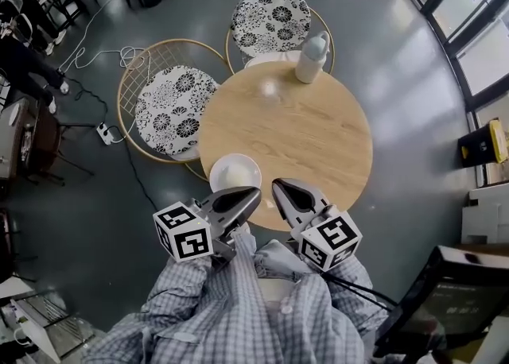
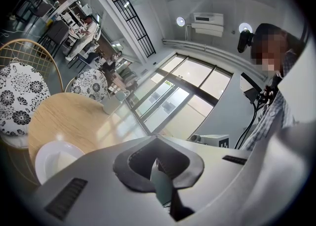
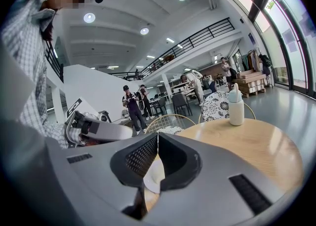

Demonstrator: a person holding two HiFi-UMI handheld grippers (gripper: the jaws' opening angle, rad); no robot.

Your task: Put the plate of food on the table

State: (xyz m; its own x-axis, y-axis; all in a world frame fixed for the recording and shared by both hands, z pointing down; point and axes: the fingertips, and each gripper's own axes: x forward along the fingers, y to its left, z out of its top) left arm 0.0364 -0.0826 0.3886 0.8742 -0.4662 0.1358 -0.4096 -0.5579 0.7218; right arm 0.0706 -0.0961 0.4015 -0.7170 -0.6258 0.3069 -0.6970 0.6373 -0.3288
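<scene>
Head view | plate of food (image 1: 235, 172) is resting on table (image 1: 318, 132), near-left edge | lying just far-left of left gripper (image 1: 254, 193), the nearer one | right gripper (image 1: 277, 185) is hovering alongside | both 2 jaw pairs are pressing together, empty

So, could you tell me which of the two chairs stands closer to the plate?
The chair at the table's left, beside the plate; the other chair stands at the far edge behind the bottle.

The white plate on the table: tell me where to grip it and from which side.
Pinch the near rim of the white plate, coming from the person's side. It lies flat at the round table's near edge, so only the thin raised rim offers a hold, and the left gripper is nearest.
</scene>
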